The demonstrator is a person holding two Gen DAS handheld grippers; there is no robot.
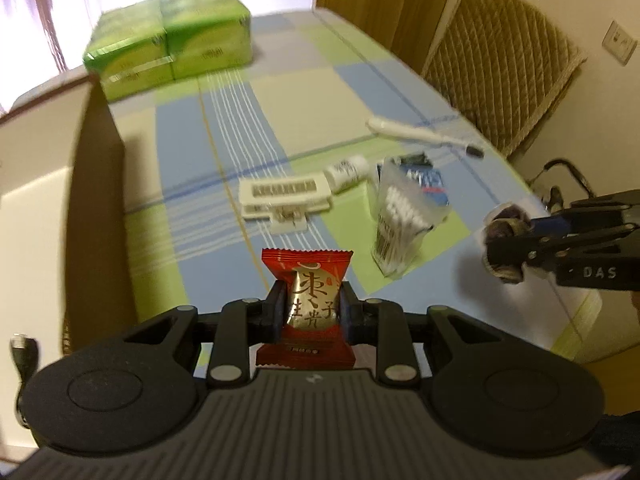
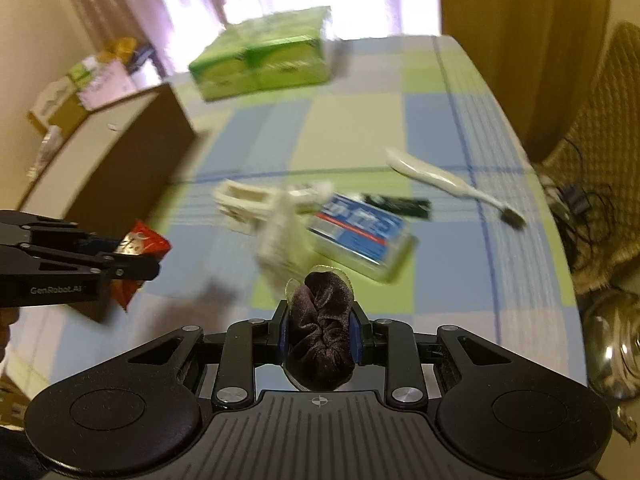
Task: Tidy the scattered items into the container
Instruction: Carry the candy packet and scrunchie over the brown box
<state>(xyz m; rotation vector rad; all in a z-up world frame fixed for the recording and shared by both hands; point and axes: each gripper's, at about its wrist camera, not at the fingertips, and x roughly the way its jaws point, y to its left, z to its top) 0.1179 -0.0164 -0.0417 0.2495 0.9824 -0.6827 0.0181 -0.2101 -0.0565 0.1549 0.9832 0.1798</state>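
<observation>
Left wrist view, from left to right: the cardboard box (image 1: 60, 184) stands open at the left edge of the checked tablecloth (image 1: 248, 128), with a green tissue pack (image 1: 172, 48) behind it. In the middle, the left gripper (image 1: 312, 312) is clenched on a red snack packet (image 1: 307, 304), which stands upright between the pads, its long axis pointing up and away from the camera. Beyond it lie a white clip (image 1: 284, 200), a small white bottle (image 1: 346, 172), a bag of cotton swabs (image 1: 400, 216) and a blue packet (image 1: 430, 182). Further back a white toothbrush (image 1: 420, 134) lies with its long axis across the table and its dark head pointing right. At the right edge the right gripper (image 1: 500, 248) holds a dark scrunchie (image 1: 505, 240) in the air above the table. The right wrist view shows this scrunchie (image 2: 322, 340) close, squeezed between the two pads of the right gripper (image 2: 322, 332), and also the left gripper (image 2: 132, 256) from the side with the snack packet (image 2: 140, 248) sticking out near the box (image 2: 116, 160). Only this view shows more cartons (image 2: 88, 84) on the floor behind the box and cables (image 2: 576, 200) at the right. The middle items are blurred here.
</observation>
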